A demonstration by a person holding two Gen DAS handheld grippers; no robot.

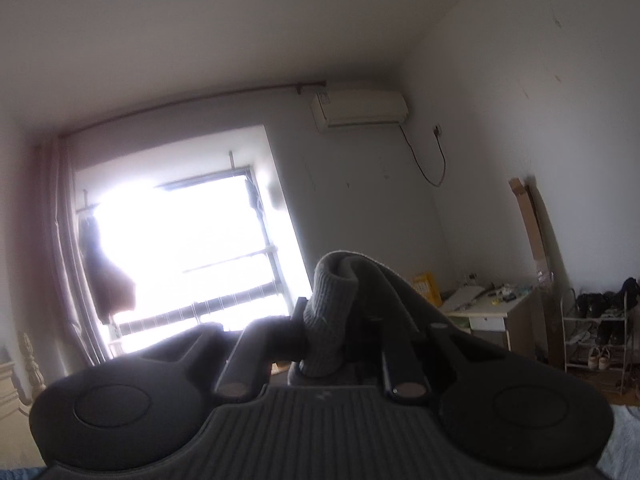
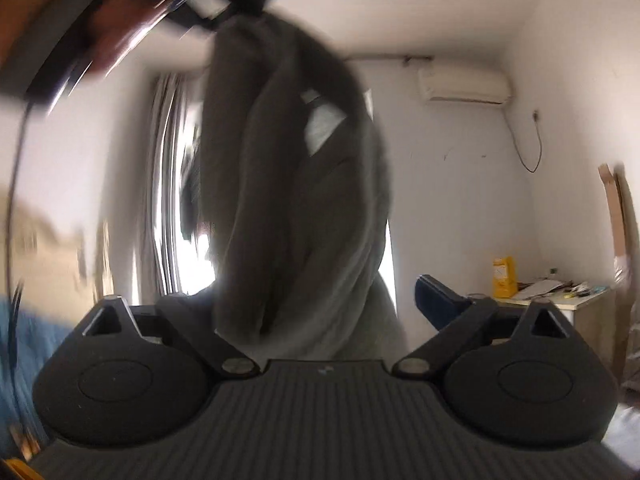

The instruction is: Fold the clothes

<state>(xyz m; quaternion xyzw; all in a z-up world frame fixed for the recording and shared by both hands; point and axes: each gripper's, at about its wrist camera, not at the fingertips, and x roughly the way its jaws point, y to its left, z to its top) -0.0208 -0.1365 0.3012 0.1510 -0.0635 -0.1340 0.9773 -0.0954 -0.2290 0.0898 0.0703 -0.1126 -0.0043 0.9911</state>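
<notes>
A bright window with a pale curtain at its left side. A white air conditioner is mounted high on the wall. Below, a cluttered desk holds a yellow box, beside a shoe rack and leaning cardboard.

Your left gripper is matt black plastic with a ribbed base, and it pinches a grey garment at a rib-knit cuff, coarse cloth. Your right gripper has the same matt plastic; there the garment looks soft, fleecy. The air conditioner is smooth white plastic.
</notes>
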